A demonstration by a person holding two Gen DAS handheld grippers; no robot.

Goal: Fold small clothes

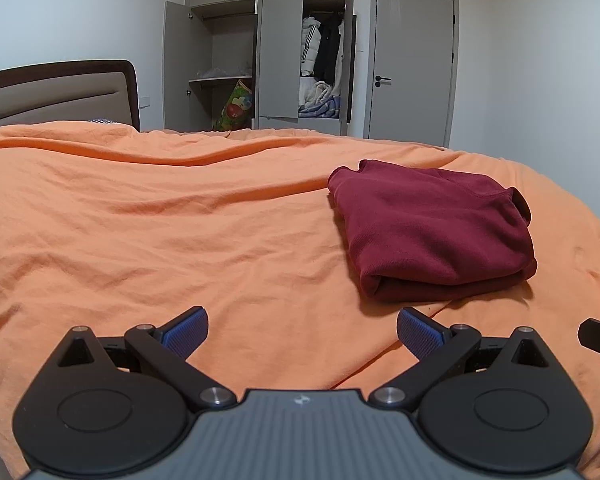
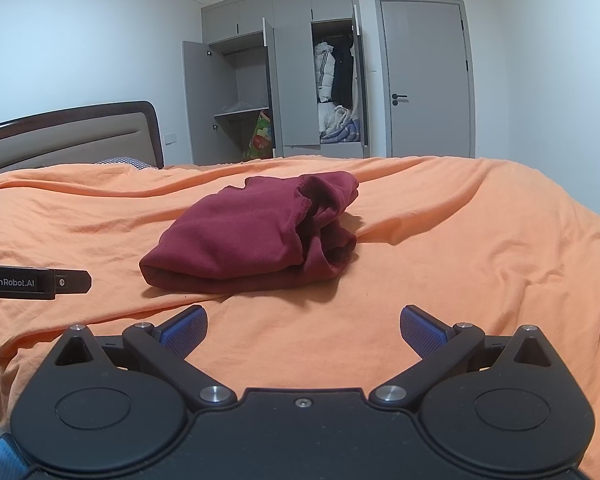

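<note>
Both left gripper (image 1: pixel 302 330) and right gripper (image 2: pixel 303 330) hover wide open, empty, near the bed's (image 1: pixel 140 220) front edge, evidently clear of the folded maroon garment (image 1: pixel 432 232).

An orange bedspread (image 1: pixel 160 232) is lying rumpled across the lower and middle part of both frames, with long creases running toward the left edge. At the far left, a padded headboard (image 1: pixel 56 94) with a dark frame is rising behind it, and a patterned pillow (image 2: pixel 124 161) is peeking out just below the headboard. In the upper middle, a grey wardrobe (image 2: pixel 292 80) is standing with its doors swung open; white and dark coats (image 1: pixel 324 46) are hanging inside, folded blankets are sitting beneath them, and a colourful bag (image 1: pixel 236 104) is leaning in the left compartment. To the right, a grey door (image 2: pixel 428 76) is standing closed.
</note>
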